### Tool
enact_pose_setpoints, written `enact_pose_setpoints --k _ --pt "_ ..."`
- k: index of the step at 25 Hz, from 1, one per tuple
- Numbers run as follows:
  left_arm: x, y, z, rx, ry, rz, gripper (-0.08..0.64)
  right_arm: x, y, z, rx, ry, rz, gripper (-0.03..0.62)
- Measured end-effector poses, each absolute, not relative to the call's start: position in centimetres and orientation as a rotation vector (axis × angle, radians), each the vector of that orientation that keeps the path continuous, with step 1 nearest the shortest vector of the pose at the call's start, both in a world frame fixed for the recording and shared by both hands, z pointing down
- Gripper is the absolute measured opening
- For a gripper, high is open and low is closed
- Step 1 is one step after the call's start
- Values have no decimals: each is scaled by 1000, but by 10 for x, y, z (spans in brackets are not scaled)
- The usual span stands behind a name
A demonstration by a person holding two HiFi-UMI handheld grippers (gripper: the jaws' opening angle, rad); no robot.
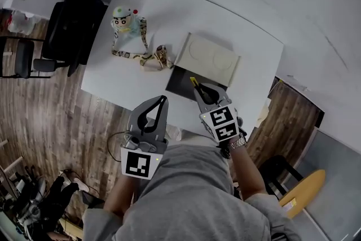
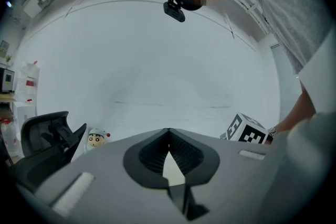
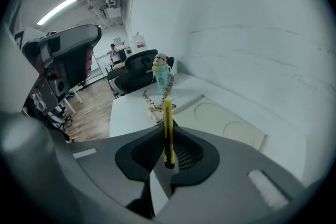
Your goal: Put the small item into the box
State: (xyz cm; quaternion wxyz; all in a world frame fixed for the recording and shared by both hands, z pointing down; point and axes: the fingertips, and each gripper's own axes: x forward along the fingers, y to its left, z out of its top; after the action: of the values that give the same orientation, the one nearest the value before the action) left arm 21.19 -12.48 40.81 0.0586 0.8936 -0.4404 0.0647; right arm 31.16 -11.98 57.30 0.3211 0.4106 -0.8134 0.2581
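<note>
A slim yellow utility knife (image 3: 167, 134) stands upright between the jaws of my right gripper (image 3: 167, 129), which is shut on it. In the head view the knife (image 1: 193, 82) hangs over the near part of the open box (image 1: 178, 85), whose dark inside shows under it. The box's beige lid (image 1: 210, 57) with two round recesses lies flipped back behind it, and the same lid (image 3: 226, 126) shows in the right gripper view. My left gripper (image 1: 163, 100) is to the left of the box over the table's near edge, shut with nothing in it (image 2: 168, 132).
A cartoon-figure bottle (image 1: 125, 20) with a patterned lanyard (image 1: 142, 57) stands on the white table (image 1: 113, 79) left of the box. A black office chair (image 1: 73, 20) is at the table's far left corner. Wood floor lies beyond the table's left edge.
</note>
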Motion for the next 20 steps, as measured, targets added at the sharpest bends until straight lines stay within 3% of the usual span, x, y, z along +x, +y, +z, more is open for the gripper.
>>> enact_pose_setpoints --k 20 --pt "207 -125 425 2631 -1408 220 3 309 -114 635 895 -2006 731 67"
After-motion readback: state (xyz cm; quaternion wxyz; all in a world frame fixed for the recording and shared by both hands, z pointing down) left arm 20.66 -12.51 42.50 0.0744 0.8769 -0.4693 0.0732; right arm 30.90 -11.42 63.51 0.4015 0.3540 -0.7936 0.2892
